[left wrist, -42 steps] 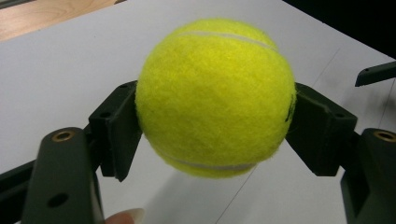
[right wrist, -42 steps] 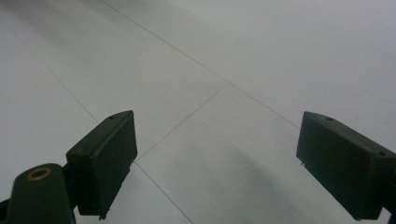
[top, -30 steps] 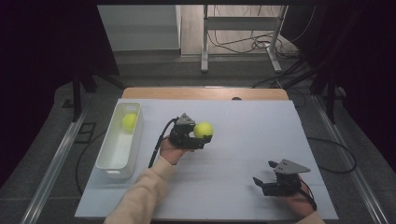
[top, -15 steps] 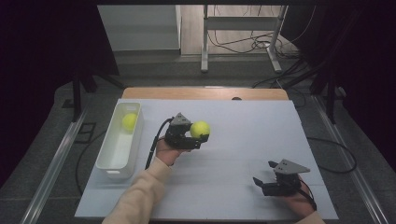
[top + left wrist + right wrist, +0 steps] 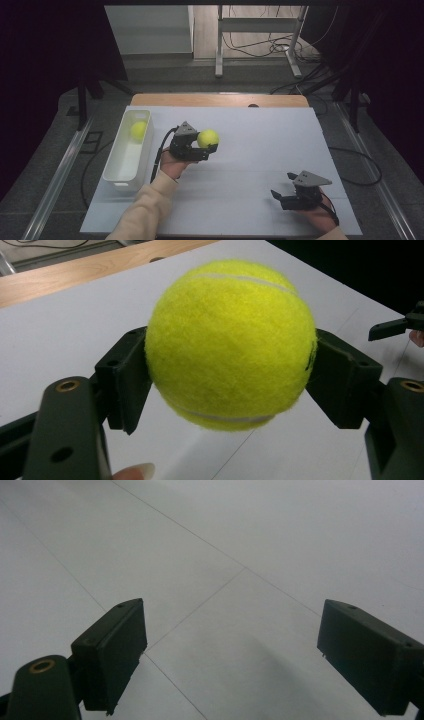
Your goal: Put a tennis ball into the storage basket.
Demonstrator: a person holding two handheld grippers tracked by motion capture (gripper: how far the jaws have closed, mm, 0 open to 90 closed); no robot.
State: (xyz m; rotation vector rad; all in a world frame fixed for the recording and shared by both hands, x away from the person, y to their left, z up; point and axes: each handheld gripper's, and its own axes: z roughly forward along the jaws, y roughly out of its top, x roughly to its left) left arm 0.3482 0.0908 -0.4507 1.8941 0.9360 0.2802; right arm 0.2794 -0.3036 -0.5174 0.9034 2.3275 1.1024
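My left gripper (image 5: 206, 145) is shut on a yellow tennis ball (image 5: 207, 138), held above the white table mat left of centre. In the left gripper view the tennis ball (image 5: 231, 342) sits squeezed between both black jaws. A second yellow tennis ball (image 5: 139, 129) lies in the far end of the white bin (image 5: 118, 175) at the left. Near the front right corner of the mat my right gripper (image 5: 281, 196) rests open, and in the right gripper view its fingers (image 5: 112, 650) stand wide apart over bare mat.
The white mat (image 5: 260, 130) covers most of the table, with a wooden strip (image 5: 220, 100) showing along the far edge. Beyond the table stand a metal frame leg (image 5: 219, 45) and loose cables (image 5: 260, 45) on the floor.
My left gripper has carried the tennis ball slightly left, toward the bin. The right gripper has stayed where it was.
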